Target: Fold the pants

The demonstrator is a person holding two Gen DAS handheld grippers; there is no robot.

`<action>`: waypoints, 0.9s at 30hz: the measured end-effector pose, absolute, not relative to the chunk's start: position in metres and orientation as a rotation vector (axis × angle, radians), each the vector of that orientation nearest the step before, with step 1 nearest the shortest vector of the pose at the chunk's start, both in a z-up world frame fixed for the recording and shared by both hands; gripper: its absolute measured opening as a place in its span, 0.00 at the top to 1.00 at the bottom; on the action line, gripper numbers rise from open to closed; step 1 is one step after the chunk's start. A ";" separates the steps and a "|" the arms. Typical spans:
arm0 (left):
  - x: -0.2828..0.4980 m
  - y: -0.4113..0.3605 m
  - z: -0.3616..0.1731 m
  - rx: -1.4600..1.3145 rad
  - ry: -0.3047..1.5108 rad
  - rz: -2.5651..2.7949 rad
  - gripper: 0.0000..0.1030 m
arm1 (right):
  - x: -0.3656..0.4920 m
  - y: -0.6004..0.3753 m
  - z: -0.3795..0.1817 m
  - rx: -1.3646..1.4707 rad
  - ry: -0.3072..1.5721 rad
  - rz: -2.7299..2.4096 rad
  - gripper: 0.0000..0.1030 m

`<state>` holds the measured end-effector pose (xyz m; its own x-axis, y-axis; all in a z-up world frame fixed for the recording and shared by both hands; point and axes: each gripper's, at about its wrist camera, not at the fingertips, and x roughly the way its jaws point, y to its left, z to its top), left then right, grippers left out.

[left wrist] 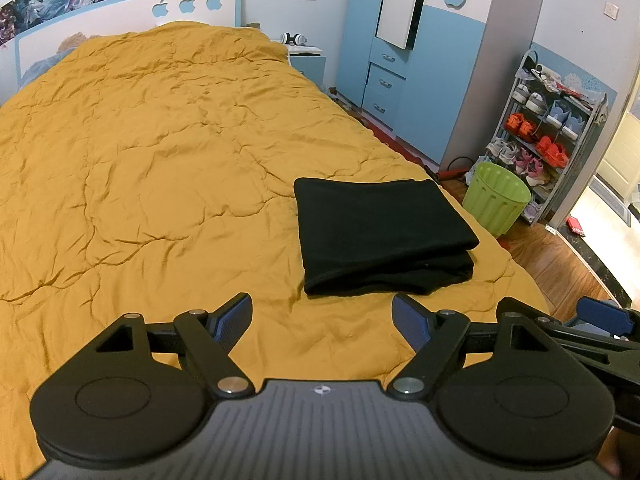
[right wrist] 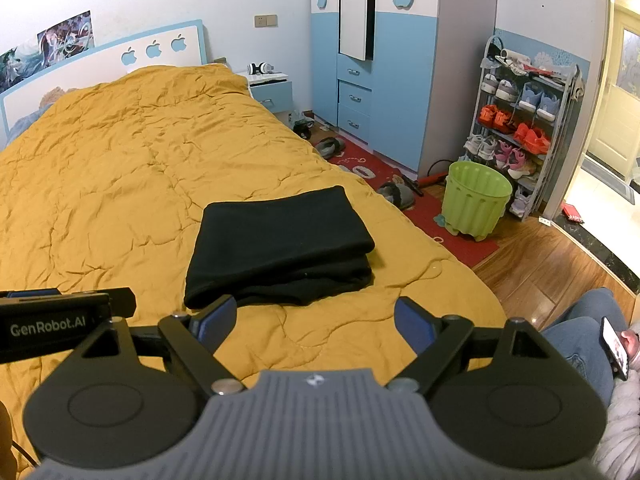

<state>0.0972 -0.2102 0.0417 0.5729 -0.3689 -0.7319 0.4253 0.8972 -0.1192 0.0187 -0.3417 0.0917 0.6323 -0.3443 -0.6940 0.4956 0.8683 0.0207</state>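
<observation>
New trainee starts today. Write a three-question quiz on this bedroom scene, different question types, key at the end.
1. True or false: the black pants lie folded on the yellow bedspread.
2. Multiple choice: the left gripper and right gripper are A) both open and empty, B) both clamped on cloth, C) one open, one shut.
3. Which object stands on the floor between the bed and the shoe rack?

Key: 1 true; 2 A; 3 the green bin.
</observation>
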 end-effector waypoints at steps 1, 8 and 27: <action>0.097 -0.210 0.042 0.073 0.841 -0.466 0.10 | 0.018 -0.342 0.092 0.219 0.745 -0.485 0.20; 0.097 -0.210 0.042 0.073 0.841 -0.466 0.10 | 0.019 -0.342 0.092 0.218 0.745 -0.485 0.20; 0.096 -0.208 0.041 0.072 0.844 -0.465 0.10 | 0.011 -0.339 0.093 0.220 0.740 -0.488 0.20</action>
